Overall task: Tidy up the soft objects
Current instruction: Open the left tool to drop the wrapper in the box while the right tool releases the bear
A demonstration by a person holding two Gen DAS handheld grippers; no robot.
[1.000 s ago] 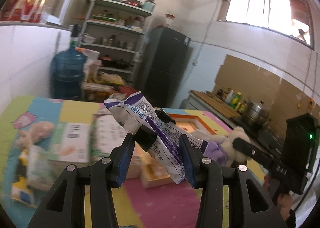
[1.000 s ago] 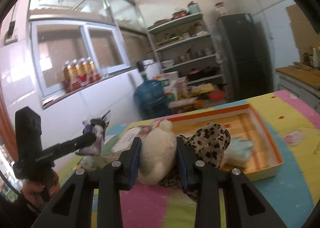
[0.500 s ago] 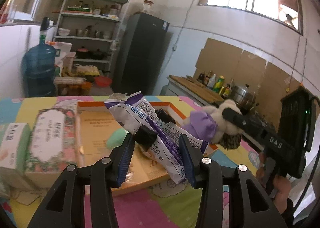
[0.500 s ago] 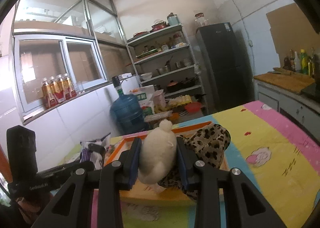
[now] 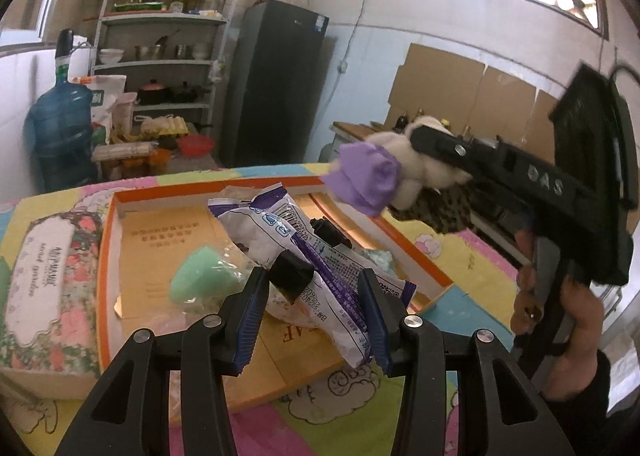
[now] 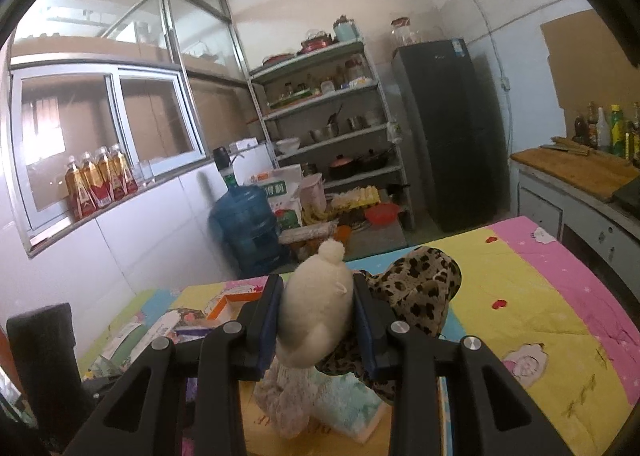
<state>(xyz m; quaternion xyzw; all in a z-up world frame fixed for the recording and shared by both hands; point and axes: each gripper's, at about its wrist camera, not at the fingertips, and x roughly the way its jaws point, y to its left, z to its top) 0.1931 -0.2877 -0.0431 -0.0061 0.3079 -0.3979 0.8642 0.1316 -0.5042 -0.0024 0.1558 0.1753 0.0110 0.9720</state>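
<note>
1. The white-and-purple snack packet (image 5: 308, 256) is pinched between the blue pads of the left gripper (image 5: 314, 310), its crumpled top sticking up and away from the jaws. It hangs over the orange-rimmed cardboard tray (image 5: 114, 256), probably so it can be dropped in with the other soft things.
2. The plush toy (image 6: 316, 312), cream with a purple dress, is squeezed at its body by the right gripper (image 6: 316, 326), the jaws pressed into the stuffing. A leopard-print cloth (image 6: 416, 296) bunches just right of that gripper. In the left wrist view the toy (image 5: 404, 171) is carried high, beyond and to the right of the left gripper, over the tray's far right side.
3. Just ahead of the left gripper's left jaw a green sponge (image 5: 200, 276) lies on the tray floor. Under the right gripper a pale mint towel (image 6: 348, 402) and a lacy cloth (image 6: 284, 404) lie in the tray.
4. Left of the left gripper a floral tissue box (image 5: 44, 276) stands on the table (image 6: 540, 296), touching the tray's outer wall. The table wears a bright patchwork cover.
5. Compared with a second ago, both grips are unchanged, but both hands have swung across: then the left view showed boxes and loose items on the table's near side, now the tray fills it. The toy has travelled from beside the tray to above it.
6. My reading: both items are nearly in place for release.
</note>
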